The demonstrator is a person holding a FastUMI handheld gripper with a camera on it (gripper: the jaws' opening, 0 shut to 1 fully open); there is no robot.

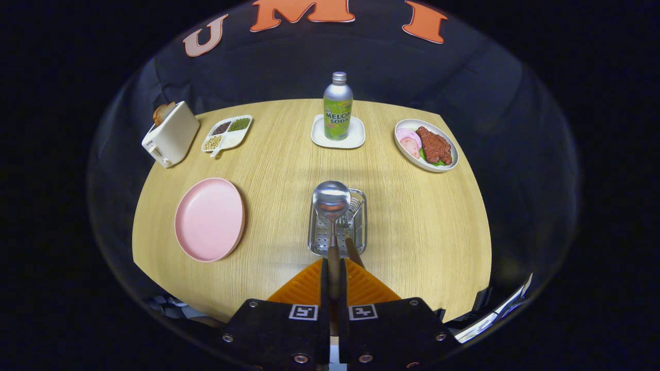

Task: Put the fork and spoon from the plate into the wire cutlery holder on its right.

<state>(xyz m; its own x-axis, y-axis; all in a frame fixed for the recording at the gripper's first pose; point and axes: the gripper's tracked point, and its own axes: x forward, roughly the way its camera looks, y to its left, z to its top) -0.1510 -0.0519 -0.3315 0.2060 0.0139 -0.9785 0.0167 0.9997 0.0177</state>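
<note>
My gripper (333,265) is shut on the wooden handle of a spoon (331,200). The spoon's shiny bowl is raised over the far end of the wire cutlery holder (361,226), which stands just ahead of the fingers. A fork (350,245) with a wooden handle lies inside the holder, right beside the spoon's handle. To the left of the holder sits the pink plate (210,219), with nothing on it.
At the back of the round wooden table stand a white toaster (170,135), a divided dish of beans (227,134), a soda bottle (337,105) on a white coaster, and a plate of meat (427,145). The table edge lies close beneath the gripper.
</note>
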